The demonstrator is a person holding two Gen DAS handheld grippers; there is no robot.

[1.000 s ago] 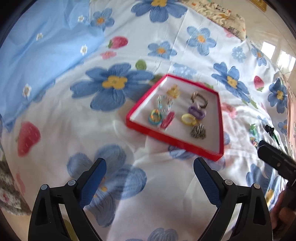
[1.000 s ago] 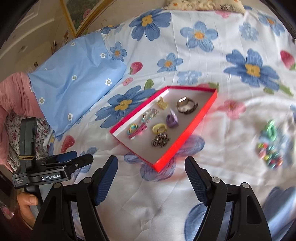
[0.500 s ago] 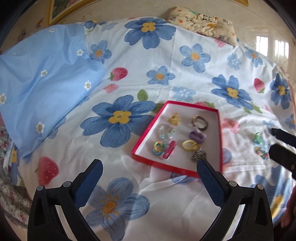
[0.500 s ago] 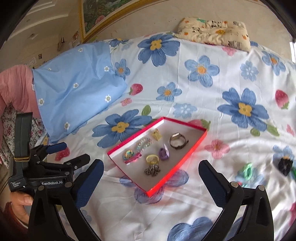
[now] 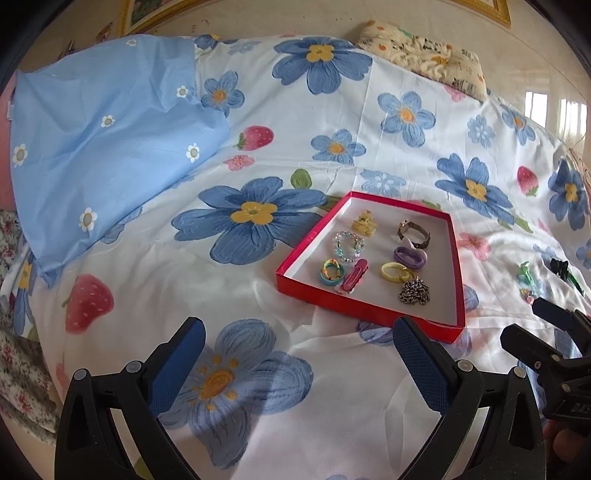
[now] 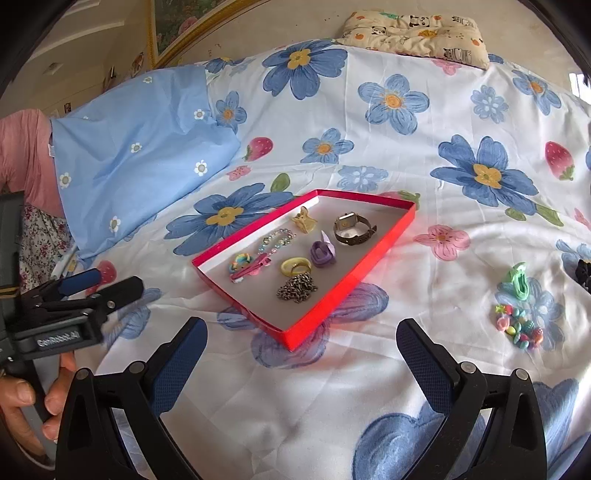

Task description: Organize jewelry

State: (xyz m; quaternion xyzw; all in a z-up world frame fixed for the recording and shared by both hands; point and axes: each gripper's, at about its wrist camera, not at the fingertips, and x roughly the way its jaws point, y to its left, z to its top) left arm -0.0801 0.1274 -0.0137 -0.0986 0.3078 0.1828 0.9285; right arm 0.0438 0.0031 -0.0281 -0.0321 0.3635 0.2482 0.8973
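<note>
A red tray (image 5: pixel 369 306) (image 6: pixel 354 273) lies on the flowered bed sheet. It holds a watch (image 6: pixel 352 229), a metal chain (image 6: pixel 297 288), a bead bracelet (image 5: pixel 348 245), a pink hair clip (image 5: pixel 354 277), yellow and purple rings and other small pieces. On the sheet right of the tray lie a green clip (image 6: pixel 519 280), a colourful bead bracelet (image 6: pixel 521 328) and a black piece (image 5: pixel 559 267). My left gripper (image 5: pixel 295 345) is open and empty, near the tray's front edge. My right gripper (image 6: pixel 297 343) is open and empty, in front of the tray's near corner.
A light blue pillow (image 5: pixel 103 136) lies at the left. A patterned cushion (image 6: pixel 417 31) sits at the far edge by the wall. Each gripper shows in the other's view: the left one (image 6: pixel 92 291), the right one (image 5: pixel 546 332).
Both grippers have pulled back and up from the tray, which now looks smaller and further off. Both stay open and empty.
</note>
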